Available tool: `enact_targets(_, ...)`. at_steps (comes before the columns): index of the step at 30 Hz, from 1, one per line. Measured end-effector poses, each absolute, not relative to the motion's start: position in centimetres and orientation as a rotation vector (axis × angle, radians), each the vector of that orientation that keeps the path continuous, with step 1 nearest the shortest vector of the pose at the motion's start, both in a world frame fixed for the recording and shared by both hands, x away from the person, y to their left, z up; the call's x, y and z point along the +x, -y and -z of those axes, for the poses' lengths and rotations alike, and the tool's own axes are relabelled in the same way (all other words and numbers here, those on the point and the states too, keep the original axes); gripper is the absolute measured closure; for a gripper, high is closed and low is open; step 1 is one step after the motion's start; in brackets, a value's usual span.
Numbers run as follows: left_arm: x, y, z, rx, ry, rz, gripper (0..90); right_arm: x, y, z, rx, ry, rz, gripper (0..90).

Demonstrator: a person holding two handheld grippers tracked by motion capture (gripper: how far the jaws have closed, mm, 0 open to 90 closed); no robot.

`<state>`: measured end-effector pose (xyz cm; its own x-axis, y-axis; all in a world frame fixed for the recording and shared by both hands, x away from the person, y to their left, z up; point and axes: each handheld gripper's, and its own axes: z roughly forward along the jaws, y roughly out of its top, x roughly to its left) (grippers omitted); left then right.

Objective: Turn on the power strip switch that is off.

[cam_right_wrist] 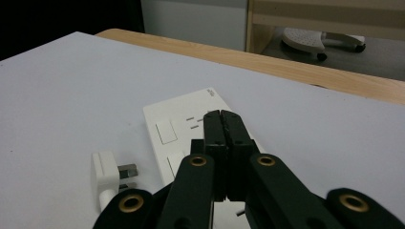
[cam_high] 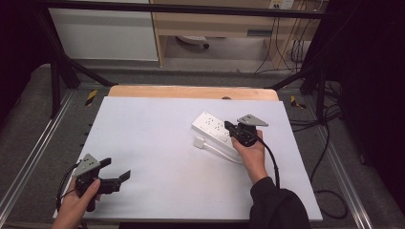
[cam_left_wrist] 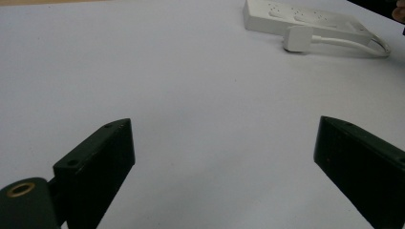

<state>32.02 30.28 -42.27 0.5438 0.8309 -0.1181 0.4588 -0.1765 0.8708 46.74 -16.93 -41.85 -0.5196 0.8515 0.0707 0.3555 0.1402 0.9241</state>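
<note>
- White power strip [cam_high: 215,128] lying flat on the pale tabletop [cam_high: 157,157], right of centre and toward the far side, set at a slant to the tabletop's edges.
- Long, low rectangular body with rounded corners; top face carrying rows of socket slots and, in the right gripper view, square white rocker switches [cam_right_wrist: 166,132] along one side.
- Small grey print at the far corner of the strip [cam_right_wrist: 210,92], too small to read.
- White cord [cam_high: 220,151] running out of the strip's near end and curving back along its side to a white plug [cam_high: 198,142].
- Plug lying on its side just beside the strip, apart from it, metal prongs [cam_right_wrist: 128,170] showing in the right gripper view.
- Right tongs [cam_high: 230,128] over the near end of the strip, jaws pressed fully together with nothing between them; tips pointing along the strip's top face [cam_right_wrist: 222,116].
- Cannot tell whether the closed tips touch the strip or hover just above it.
- Left tongs [cam_high: 117,171] well apart from the strip, near the front left corner of the tabletop, held in the left hand [cam_high: 76,207].
- Left jaws spread wide and gripping nothing, bare tabletop between them in the left gripper view, strip [cam_left_wrist: 305,21] and plug [cam_left_wrist: 298,38] far off at upper right.
</note>
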Motion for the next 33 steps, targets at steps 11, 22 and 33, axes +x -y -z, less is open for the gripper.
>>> enact_targets(11,32.0,-30.3,42.2,1.815,-1.062,-0.482,6.8,46.6,16.6,42.7,1.153,-1.960,-1.352,90.0)
enact_targets(22,31.9,-30.3,42.2,1.817,-1.057,-0.486,6.8,46.5,17.0,43.5,1.190,-1.979,-1.319,90.0)
enact_targets(33,31.9,-30.3,42.1,1.818,-1.055,-0.489,6.8,46.3,16.9,43.9,1.215,-2.021,-1.278,90.0)
